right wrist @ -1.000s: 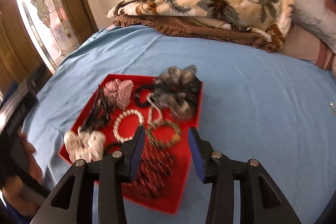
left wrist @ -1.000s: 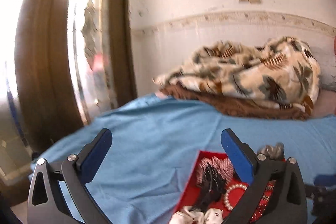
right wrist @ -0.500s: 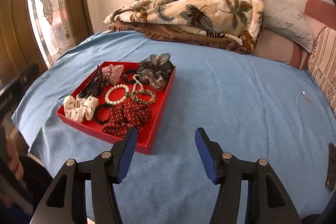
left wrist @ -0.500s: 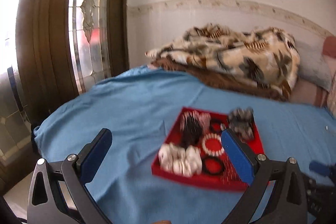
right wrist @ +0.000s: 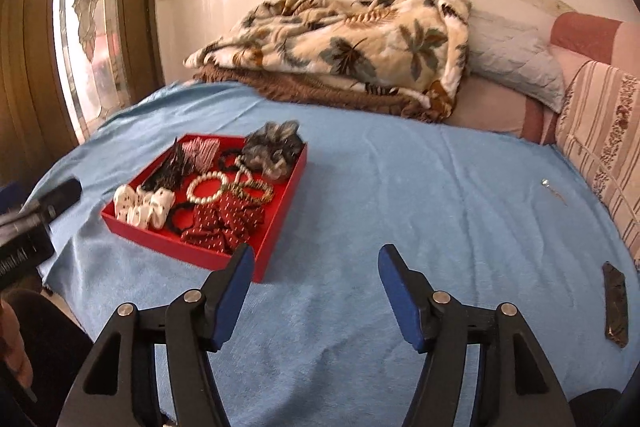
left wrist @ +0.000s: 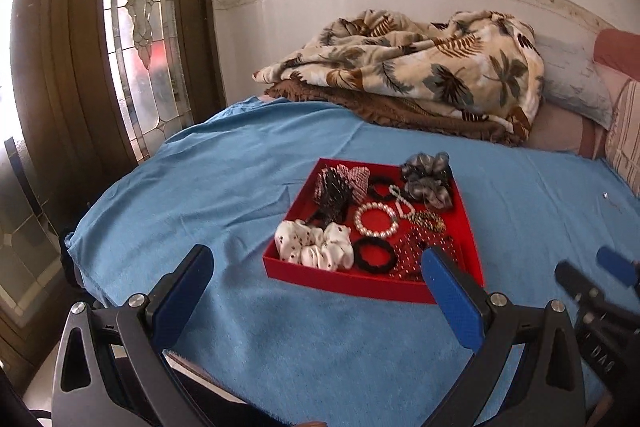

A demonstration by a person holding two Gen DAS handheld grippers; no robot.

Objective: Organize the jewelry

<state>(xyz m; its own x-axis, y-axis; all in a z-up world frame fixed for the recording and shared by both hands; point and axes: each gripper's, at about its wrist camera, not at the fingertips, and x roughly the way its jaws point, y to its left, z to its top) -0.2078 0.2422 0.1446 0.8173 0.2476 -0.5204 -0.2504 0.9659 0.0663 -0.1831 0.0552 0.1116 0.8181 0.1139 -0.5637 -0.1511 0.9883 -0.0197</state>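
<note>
Right wrist view: red tray point(right wrist: 276, 247) of jewelry sits left of centre on the blue bedspread point(right wrist: 400, 187). Right gripper point(right wrist: 316, 287) empty, jaws opening, tray's near corner just beside its left finger. Left gripper point(left wrist: 316, 291) spread wide, empty; tray above, toward its right finger. Judged step: between picks. Next: choose one piece, e.g. pearl bracelet point(right wrist: 206, 189), and approach.

In front of my right tongs point(right wrist: 316, 291) the blue bed sheet point(right wrist: 400, 195) is bare, and their jaws are opening with nothing between. The red tray point(right wrist: 280, 223) blocks the near left side. At the far end the folded blankets point(right wrist: 340, 55) and the pillows point(right wrist: 516, 63) close the way. A small dark object point(right wrist: 616, 303) lies near the right edge.
</note>
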